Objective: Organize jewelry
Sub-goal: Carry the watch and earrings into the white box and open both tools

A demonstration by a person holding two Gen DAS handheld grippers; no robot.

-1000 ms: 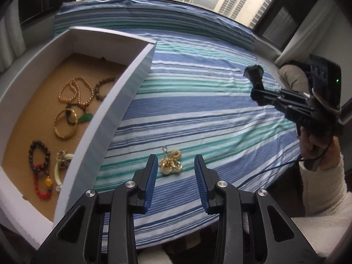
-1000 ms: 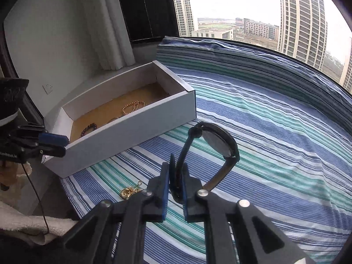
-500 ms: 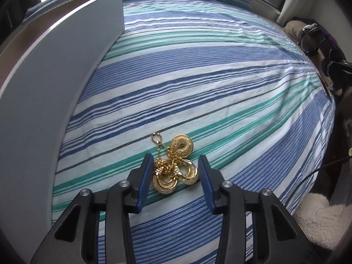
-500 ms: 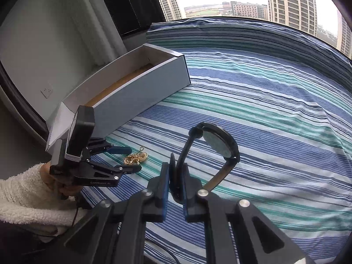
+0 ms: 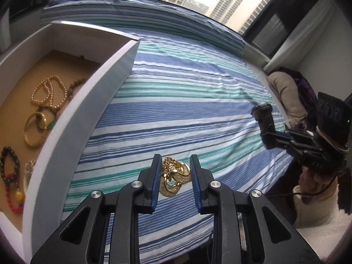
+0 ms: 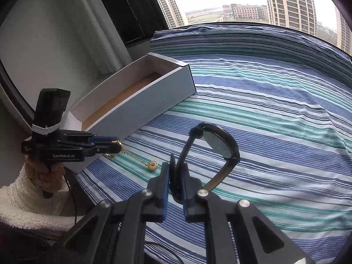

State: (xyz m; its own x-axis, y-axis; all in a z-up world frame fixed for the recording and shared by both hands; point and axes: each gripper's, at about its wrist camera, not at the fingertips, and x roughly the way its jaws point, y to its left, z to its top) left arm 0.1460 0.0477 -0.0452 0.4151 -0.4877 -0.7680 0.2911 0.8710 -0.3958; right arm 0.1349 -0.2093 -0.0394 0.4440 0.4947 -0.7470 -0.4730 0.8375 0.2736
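Note:
My left gripper [image 5: 175, 171] is shut on a gold necklace [image 5: 173, 177] and holds it above the striped bedspread, just right of the white box [image 5: 92, 101]. In the right wrist view the necklace's chain [image 6: 136, 157] hangs from the left gripper [image 6: 117, 148] down to a gold pendant [image 6: 152, 165] on the cloth. My right gripper [image 6: 176, 177] is shut on the strap of a black wristwatch [image 6: 216, 144], held above the bed; it also shows at the right of the left wrist view [image 5: 264, 118].
The white box holds several bracelets: gold beads [image 5: 47, 94], a gold bangle [image 5: 34, 132], dark beads [image 5: 7, 162], red beads [image 5: 15, 200]. The striped bedspread [image 5: 198, 110] runs to its front edge. A window stands behind; a bundle of clothes [image 5: 286, 96] lies at the right.
My left gripper closed on the gold necklace and lifted it off the bedspread, so the box interior shows again. The right gripper still holds the watch, barely moved.

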